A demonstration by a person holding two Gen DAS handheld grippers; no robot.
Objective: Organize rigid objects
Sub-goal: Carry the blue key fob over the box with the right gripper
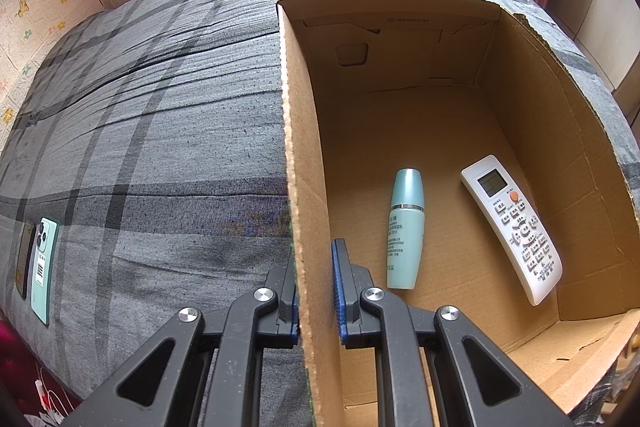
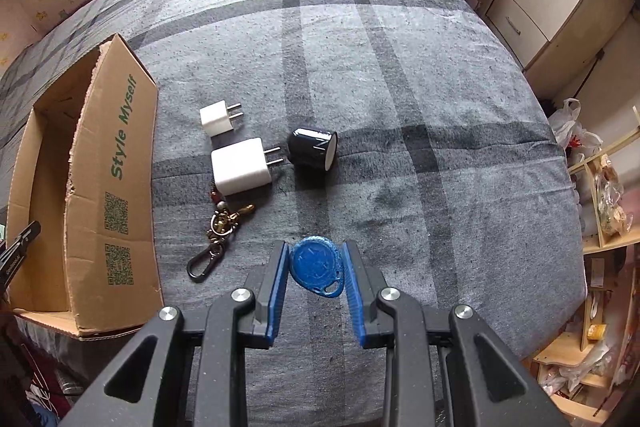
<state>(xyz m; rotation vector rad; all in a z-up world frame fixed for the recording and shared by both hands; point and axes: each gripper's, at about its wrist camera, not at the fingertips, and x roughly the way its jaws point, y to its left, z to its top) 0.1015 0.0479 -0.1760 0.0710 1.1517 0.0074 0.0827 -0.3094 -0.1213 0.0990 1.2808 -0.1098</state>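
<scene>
- Right gripper (image 2: 316, 269): fingers pinching the flat blue teardrop plastic key fob (image 2: 317, 269) across its flat-disc edges, held above the grey plaid bed (image 2: 400, 107), near its front edge.
- Fob looks light, stiff, smooth-rimmed; likely to twist or slip between the pads. Grip across the widest part of the disc, not the loop end.
- Left gripper (image 1: 316, 287): fingers clamped on the left wall of the open brown cardboard box (image 1: 400, 131), bracing it.
- Box already holds a teal bottle (image 1: 406, 227) and white remote (image 1: 512, 227).
- Still on the bed: two white plug chargers (image 2: 240, 171), dark round cap (image 2: 314, 149), brass keychain (image 2: 218, 231).
</scene>
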